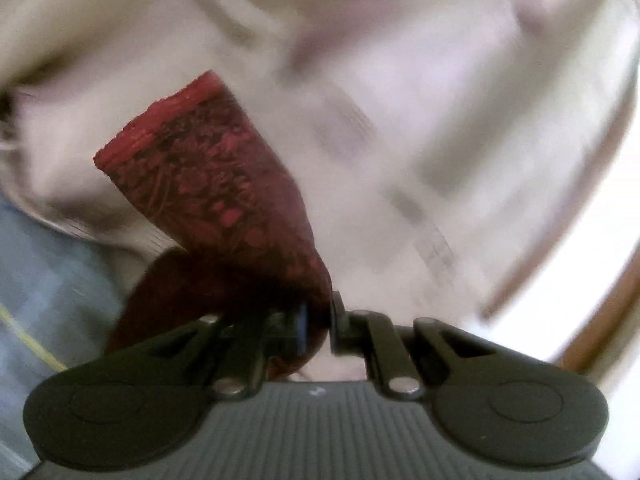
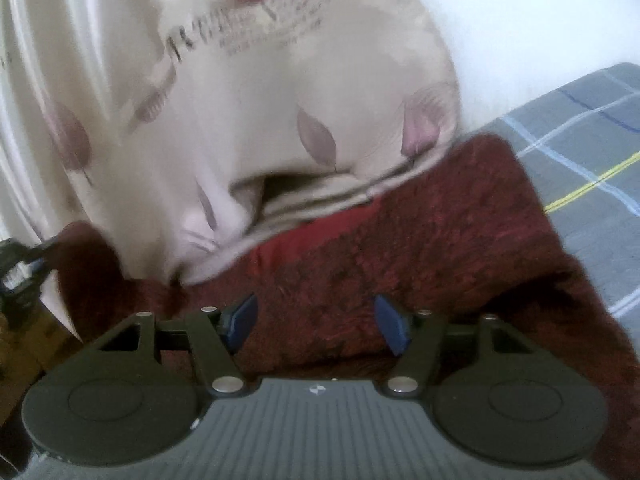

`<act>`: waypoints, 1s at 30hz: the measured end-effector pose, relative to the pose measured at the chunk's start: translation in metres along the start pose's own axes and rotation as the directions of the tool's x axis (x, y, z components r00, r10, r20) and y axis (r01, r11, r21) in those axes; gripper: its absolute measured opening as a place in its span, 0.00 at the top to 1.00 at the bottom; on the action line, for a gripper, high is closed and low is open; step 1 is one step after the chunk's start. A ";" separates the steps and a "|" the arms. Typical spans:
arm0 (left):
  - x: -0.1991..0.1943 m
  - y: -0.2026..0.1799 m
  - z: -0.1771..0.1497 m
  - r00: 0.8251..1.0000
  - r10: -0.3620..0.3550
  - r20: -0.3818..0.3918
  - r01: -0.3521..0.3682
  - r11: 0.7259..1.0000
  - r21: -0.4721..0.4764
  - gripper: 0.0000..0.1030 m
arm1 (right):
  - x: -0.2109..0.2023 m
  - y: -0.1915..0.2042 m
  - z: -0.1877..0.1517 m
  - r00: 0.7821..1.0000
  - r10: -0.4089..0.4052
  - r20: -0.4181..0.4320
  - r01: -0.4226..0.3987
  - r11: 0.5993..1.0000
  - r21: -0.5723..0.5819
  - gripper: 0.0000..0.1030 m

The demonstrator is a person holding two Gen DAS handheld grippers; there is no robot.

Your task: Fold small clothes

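A dark red patterned garment [image 1: 208, 184] hangs from my left gripper [image 1: 318, 326], which is shut on one edge of it and holds it up in front of a cream curtain. In the right wrist view the same red garment [image 2: 400, 248] spreads below and ahead of my right gripper [image 2: 316, 324], whose blue-padded fingers [image 2: 240, 320] stand apart over the cloth, gripping nothing. The left gripper [image 2: 28, 264] shows at the far left of that view, pinching the garment's other end.
A cream curtain with pink leaf prints and lettering [image 2: 248, 92] hangs over the garment's far side. A grey checked bedsheet [image 2: 592, 152] lies to the right, and it also shows in the left wrist view [image 1: 44, 280]. A wooden frame [image 1: 600, 320] is at the right.
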State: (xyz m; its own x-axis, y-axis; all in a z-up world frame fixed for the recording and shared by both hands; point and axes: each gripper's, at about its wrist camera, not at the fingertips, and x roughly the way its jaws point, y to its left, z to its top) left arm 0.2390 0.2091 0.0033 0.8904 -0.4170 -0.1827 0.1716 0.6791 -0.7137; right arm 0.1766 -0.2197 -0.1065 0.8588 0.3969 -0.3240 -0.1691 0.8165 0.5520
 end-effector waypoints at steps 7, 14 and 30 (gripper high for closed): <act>0.085 -0.051 -0.123 0.958 -0.047 -0.282 0.087 0.988 0.131 0.86 | -0.046 -0.019 0.016 0.999 0.013 0.044 -0.015 0.999 0.046 0.32; 0.077 -0.061 -0.179 0.948 -0.045 -0.316 0.132 0.957 0.260 0.19 | -0.062 -0.051 0.023 1.000 0.002 0.020 -0.003 0.997 0.079 0.32; -0.020 0.024 -0.157 0.987 0.009 -0.159 -0.010 1.000 -0.003 0.15 | -0.072 -0.069 0.048 0.995 -0.051 -0.083 0.068 0.975 0.213 0.34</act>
State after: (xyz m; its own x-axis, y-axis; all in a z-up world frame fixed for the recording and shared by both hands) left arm 0.1590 0.1391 -0.1169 0.8138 -0.5013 -0.2940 0.1616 0.6811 -0.7141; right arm 0.1492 -0.3247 -0.0843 0.8234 0.3880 -0.4142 -0.0037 0.7334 0.6798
